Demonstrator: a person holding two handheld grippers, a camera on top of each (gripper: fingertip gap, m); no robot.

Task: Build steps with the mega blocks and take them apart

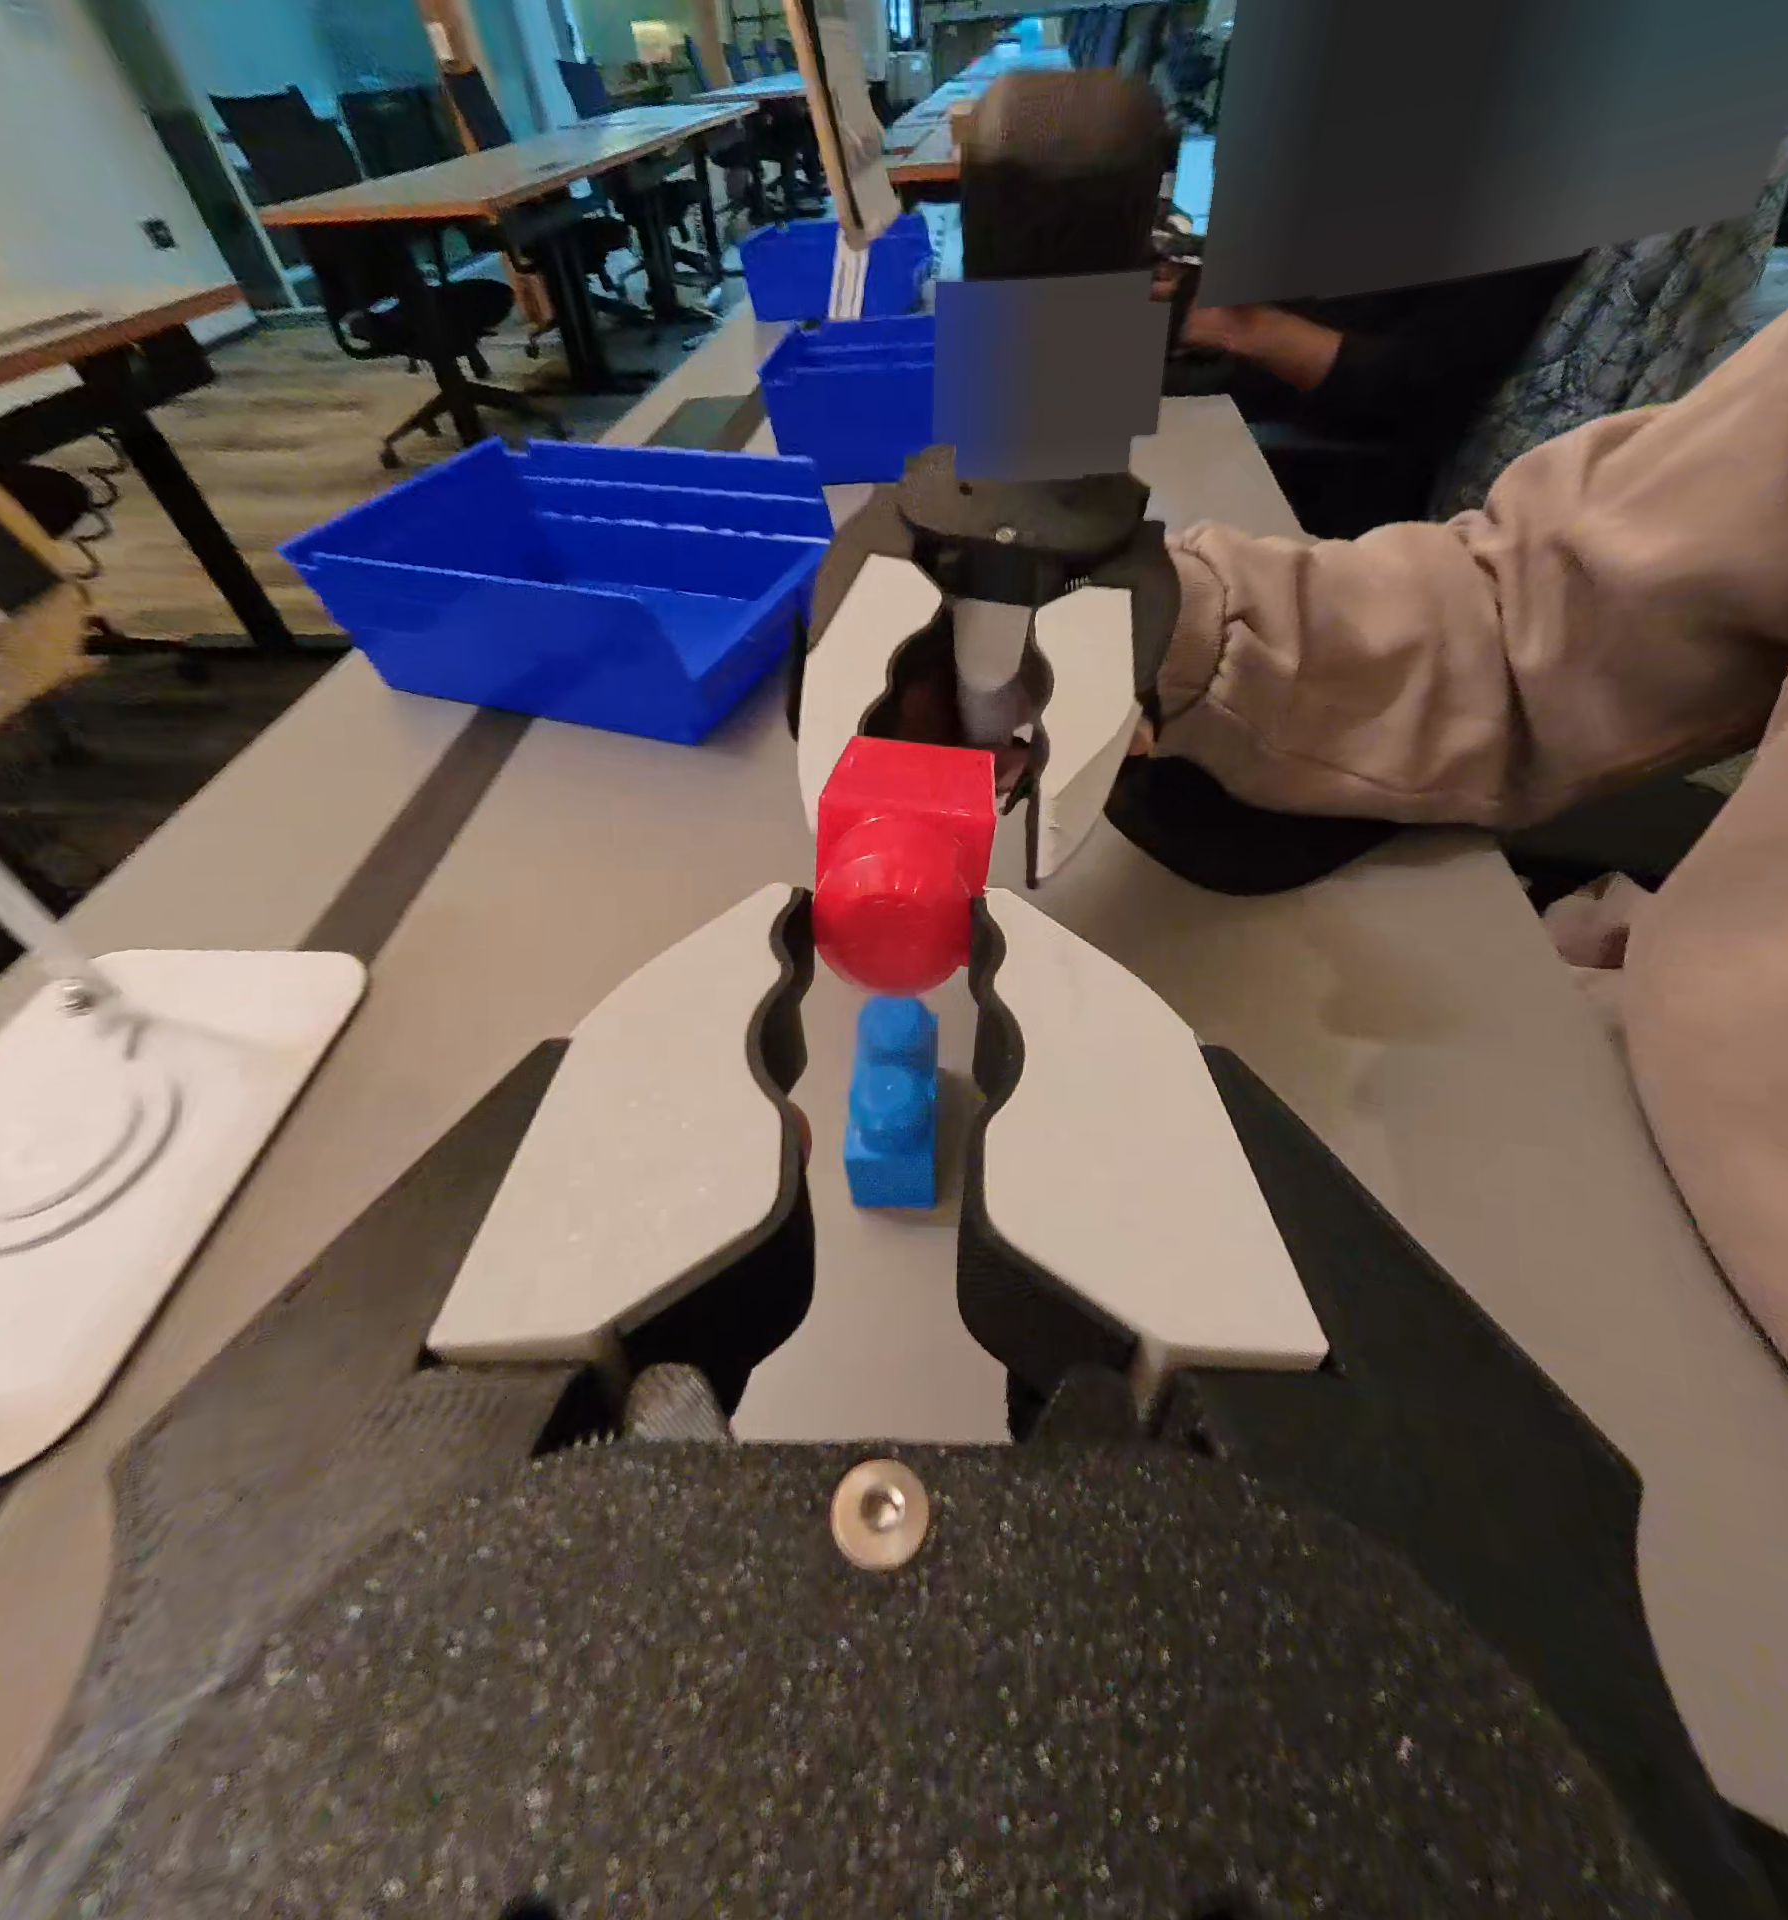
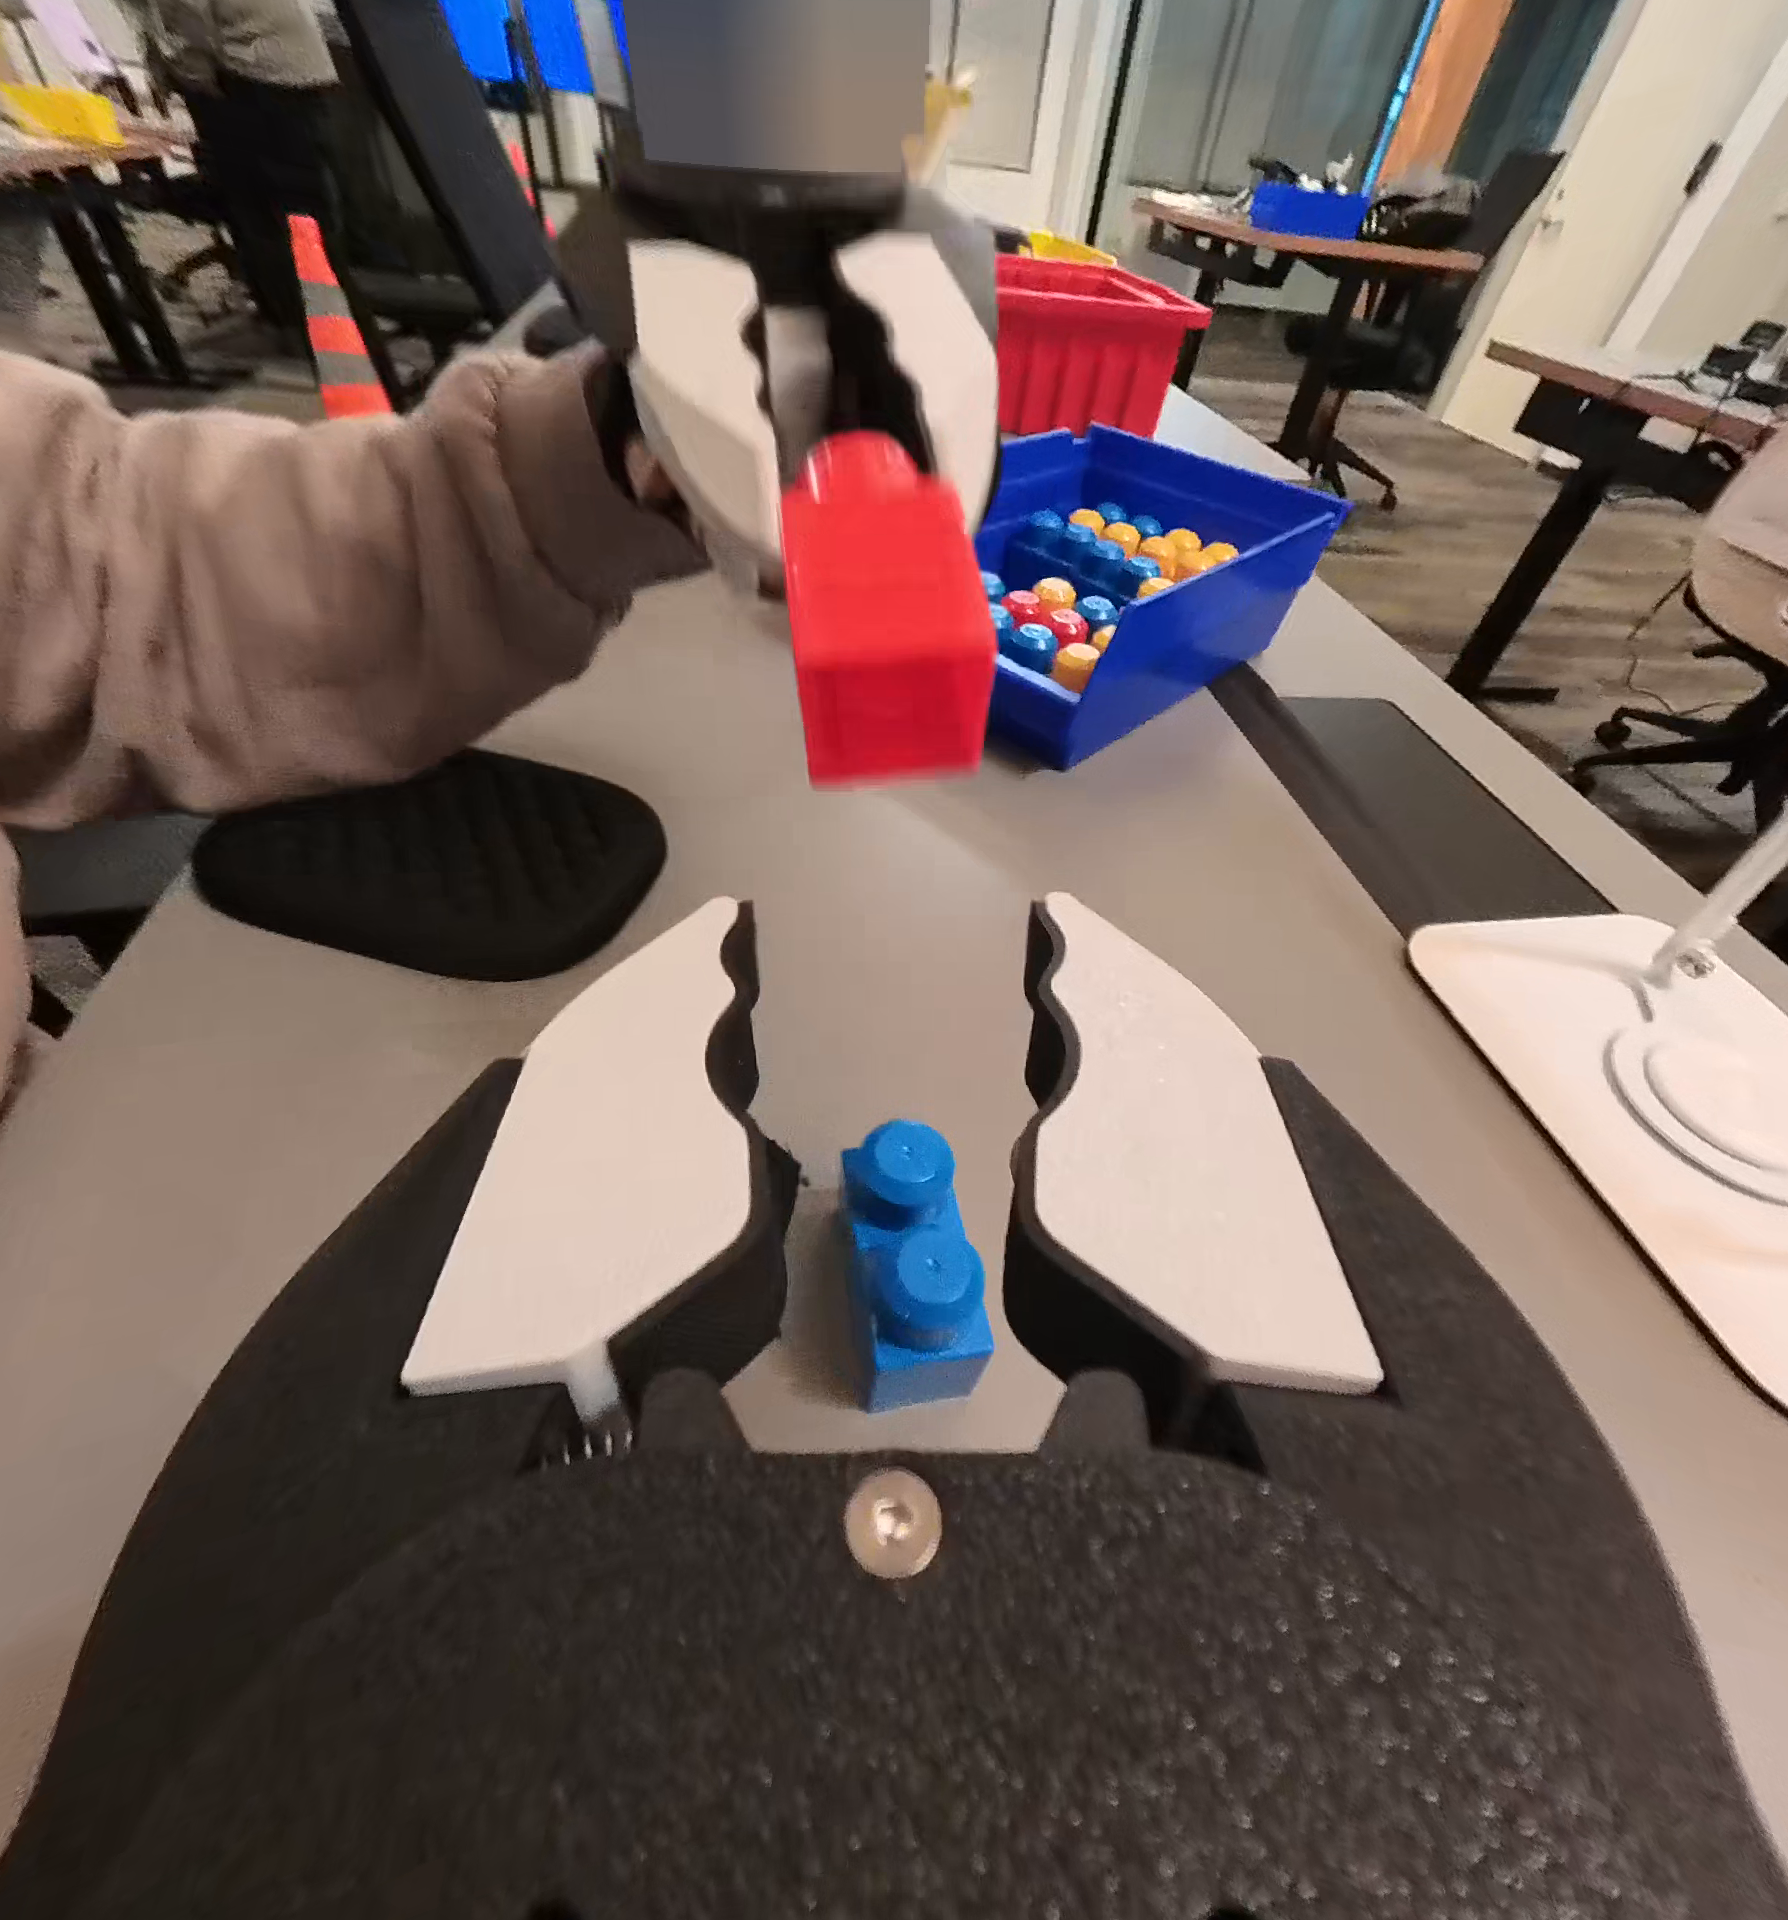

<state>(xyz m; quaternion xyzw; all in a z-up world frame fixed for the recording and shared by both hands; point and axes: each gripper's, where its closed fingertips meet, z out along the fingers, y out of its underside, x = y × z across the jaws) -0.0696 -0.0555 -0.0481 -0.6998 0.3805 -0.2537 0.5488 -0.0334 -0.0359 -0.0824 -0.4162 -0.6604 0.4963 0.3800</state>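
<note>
A: Where is the red block [image 1: 905,831]?
B: In the air above the grey tabletop [image 2: 900,842], pinched at its stud by the left gripper [image 1: 892,914].
A: And the right gripper [image 2: 892,940]?
B: Its jaws stand wide, empty. The blue block [image 2: 916,1273] lies on the tabletop between them.

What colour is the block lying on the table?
Blue; the right wrist view shows it best.

red block [image 1: 905,831] | blue block [image 2: 916,1262] | grey worktop [image 2: 900,831] | blue bin [image 1: 568,597] | white-and-black claw fingers [image 2: 620,1153]
</note>
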